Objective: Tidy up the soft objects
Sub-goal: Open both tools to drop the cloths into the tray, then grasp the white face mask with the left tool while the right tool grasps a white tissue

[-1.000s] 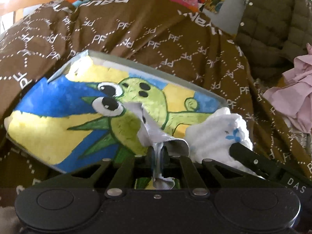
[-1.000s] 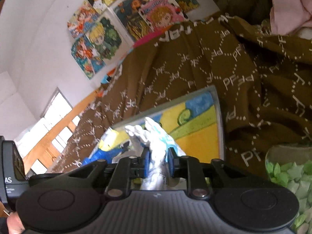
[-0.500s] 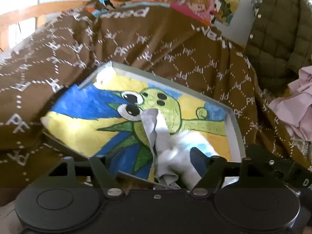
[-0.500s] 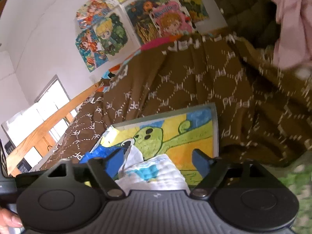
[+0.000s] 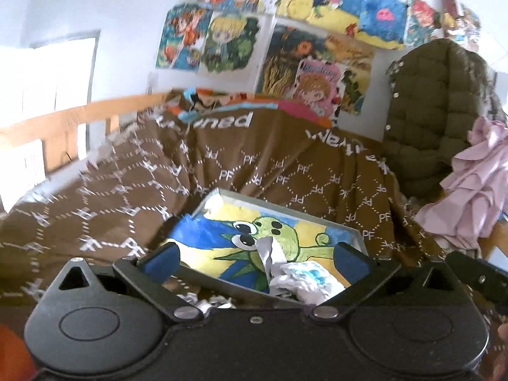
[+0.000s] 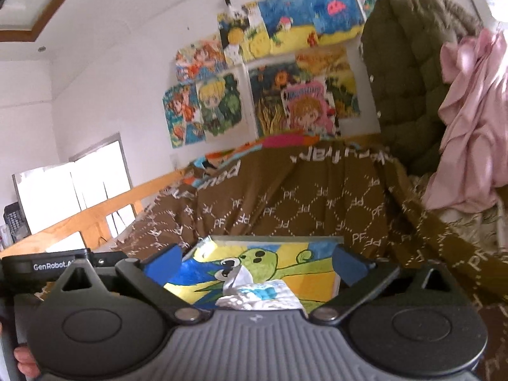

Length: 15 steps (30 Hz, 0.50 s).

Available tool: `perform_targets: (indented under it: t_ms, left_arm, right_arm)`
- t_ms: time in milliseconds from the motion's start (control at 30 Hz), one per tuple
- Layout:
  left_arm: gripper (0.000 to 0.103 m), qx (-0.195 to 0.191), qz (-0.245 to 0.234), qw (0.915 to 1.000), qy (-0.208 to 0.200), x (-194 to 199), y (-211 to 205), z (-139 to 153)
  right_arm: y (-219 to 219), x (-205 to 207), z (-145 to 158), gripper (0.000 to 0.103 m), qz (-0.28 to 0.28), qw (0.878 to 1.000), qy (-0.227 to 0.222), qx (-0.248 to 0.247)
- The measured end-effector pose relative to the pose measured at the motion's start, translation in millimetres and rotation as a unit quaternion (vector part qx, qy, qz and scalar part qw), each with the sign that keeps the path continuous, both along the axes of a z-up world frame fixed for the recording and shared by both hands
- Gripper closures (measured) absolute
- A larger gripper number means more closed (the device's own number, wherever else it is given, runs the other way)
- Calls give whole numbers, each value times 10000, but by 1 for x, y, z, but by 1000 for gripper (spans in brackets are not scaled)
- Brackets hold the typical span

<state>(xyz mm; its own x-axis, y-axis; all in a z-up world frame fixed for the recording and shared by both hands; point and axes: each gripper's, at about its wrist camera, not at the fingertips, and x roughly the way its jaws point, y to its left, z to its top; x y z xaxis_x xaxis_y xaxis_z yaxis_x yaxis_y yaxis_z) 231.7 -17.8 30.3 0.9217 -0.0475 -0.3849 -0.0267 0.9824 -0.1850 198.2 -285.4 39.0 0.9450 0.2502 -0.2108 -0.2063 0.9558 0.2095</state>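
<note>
One brown blanket point(image 5: 254, 171) covers most of what we see, printed all over with white "PF" letters inside dashed diamonds and heaped up toward the wall; in the right wrist view the same blanket point(image 6: 301, 209) fills the middle ground; behind it we count one wooden rail point(image 5: 79, 117) running off to the left, and one cluster of cartoon posters point(image 5: 279, 41) taped to the white wall, too overlapped for us to count singly.

One olive quilted jacket point(image 5: 428, 104) hangs at the right, and one pink garment point(image 5: 476, 187) droops just beside it, lower and nearer to us; the right wrist view shows the jacket point(image 6: 406, 73) and the pink garment point(image 6: 476, 120) touching along their edges.

One painted tray point(image 5: 222, 197) lies tilted on the blanket, grey-rimmed, its floor showing a green cartoon creature on blue and yellow; we see the same tray point(image 6: 285, 239) from the right side.

Two soft cloths rest in the tray at its near end: one grey cloth point(image 5: 270, 257) standing up in a crumpled peak, and one white cloth with blue print point(image 5: 304, 281) bunched against it on the right; in the right wrist view the grey cloth point(image 6: 236, 277) and the white cloth point(image 6: 260, 297) touch likewise.

Two grippers hover short of the tray: the left gripper point(image 5: 255, 258) has its blue-padded jaws spread wide and holds nothing; the right gripper point(image 6: 257, 262) is spread just as wide, also empty, with the cloths lying between and beyond its fingers.
</note>
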Motion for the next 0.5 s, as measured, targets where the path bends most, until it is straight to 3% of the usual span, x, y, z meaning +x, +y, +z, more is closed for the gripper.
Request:
perform_targets:
  t_ms: [267,500]
  left_arm:
    - [1,284,-388,9988,35,-69,6,1]
    - [1,468,-803,9953,273,-103,10,-19]
  right_arm:
    - [9,-77,-10,0,-314,9991,-126,-241]
    - [17,-111,-35,0,-415,9973,459,-408]
